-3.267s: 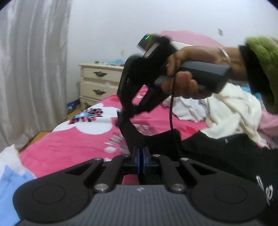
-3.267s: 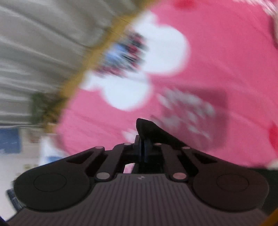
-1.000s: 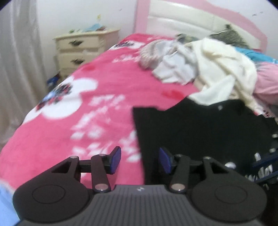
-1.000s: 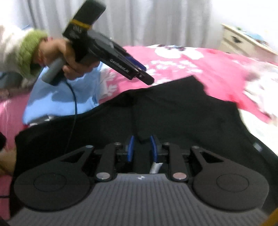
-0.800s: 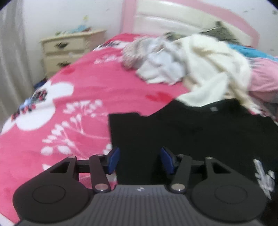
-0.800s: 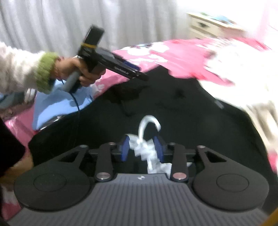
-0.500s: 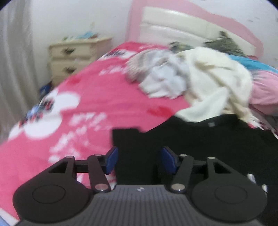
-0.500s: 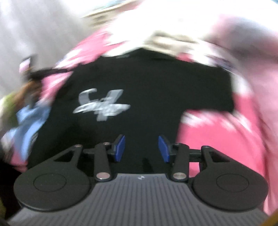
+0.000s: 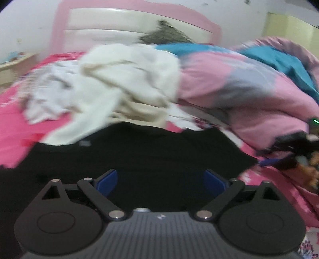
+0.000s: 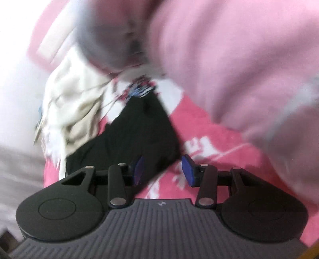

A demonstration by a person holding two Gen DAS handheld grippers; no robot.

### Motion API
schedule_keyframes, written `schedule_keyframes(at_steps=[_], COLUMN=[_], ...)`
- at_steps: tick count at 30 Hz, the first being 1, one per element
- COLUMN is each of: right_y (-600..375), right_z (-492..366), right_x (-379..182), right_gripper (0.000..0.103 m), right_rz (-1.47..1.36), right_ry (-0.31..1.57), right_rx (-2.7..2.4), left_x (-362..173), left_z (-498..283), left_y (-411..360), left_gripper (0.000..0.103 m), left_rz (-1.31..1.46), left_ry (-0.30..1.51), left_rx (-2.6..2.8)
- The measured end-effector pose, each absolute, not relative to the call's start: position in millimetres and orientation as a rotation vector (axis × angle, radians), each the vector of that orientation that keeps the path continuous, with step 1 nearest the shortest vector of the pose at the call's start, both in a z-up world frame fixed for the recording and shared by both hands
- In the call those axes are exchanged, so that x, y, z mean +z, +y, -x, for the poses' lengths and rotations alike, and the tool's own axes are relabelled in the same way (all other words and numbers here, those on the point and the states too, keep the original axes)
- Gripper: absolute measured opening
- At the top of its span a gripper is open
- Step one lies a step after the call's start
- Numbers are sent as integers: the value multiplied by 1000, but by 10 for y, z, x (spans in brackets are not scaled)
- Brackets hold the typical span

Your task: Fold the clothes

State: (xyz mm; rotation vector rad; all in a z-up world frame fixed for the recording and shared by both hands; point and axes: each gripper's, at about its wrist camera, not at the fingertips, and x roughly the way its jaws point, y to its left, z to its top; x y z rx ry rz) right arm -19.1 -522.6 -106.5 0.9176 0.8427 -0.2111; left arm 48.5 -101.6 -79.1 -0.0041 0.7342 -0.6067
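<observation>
Your left gripper [image 9: 160,180] has just been opening — its blue pads are standing wide over the black cotton T-shirt [image 9: 139,147], pinching nothing. Your right gripper [image 10: 162,171] is spread too, the shirt's sleeve lying just above its left pad. Only the left view is showing the cream garment pile [image 9: 123,79] and pink headboard [image 9: 137,10] — everything lying on the pink patterned bedspread [image 10: 201,127].

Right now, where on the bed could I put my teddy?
Bare pink blanket left of the black shirt, below the white clothes. Another patch between the shirt's sleeve and the pink quilt. The headboard end is crowded.
</observation>
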Motion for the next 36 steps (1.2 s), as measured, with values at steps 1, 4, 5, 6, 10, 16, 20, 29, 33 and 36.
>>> schedule_keyframes(at_steps=[1,4,5,6,10,16,20,29,33,36], right_y=[-5253,-5266,-5256,-5238,-5139,-4368,-3447,-2794,-3101,-3302], right_z=[133,48,25,19,-19,-365,-342,42,24,19], right_x=[-1128,-1213,-1213,-1188,-979,-420,-440,-868,-576,-500], right_gripper=[40,18,13,8,4,4,4,20,29,30], right_rz=[-938,-939,-919,-901,-772,-328,133,572,346,193], right_ry=[849,862,861,853,787,688,700,751,764,827], right_rx=[-212,-228,-233,-233,-223,68,396,667,672,616], left_x=[-858,-1028,-1073,-1108,-1233,-1187,-1162,-1226,-1199,-1204], left_z=[-493,-534,-540,-539,-624,-872,-994,-998,-1008,-1136], left_y=[-1134,-1466,-1557,-1626,-1765,-1323,-908,-799,-932,-994], left_gripper=[95,94,92,91,72,63,62,62,62,62], left_rz=[5,-10,-24,-40,-49,170,303,377,295,247], left_ry=[747,796,796,798,870,925,942,960,901,861], left_rx=[-634,-681,-672,-658,-617,-542,-476,-572,-604,-585])
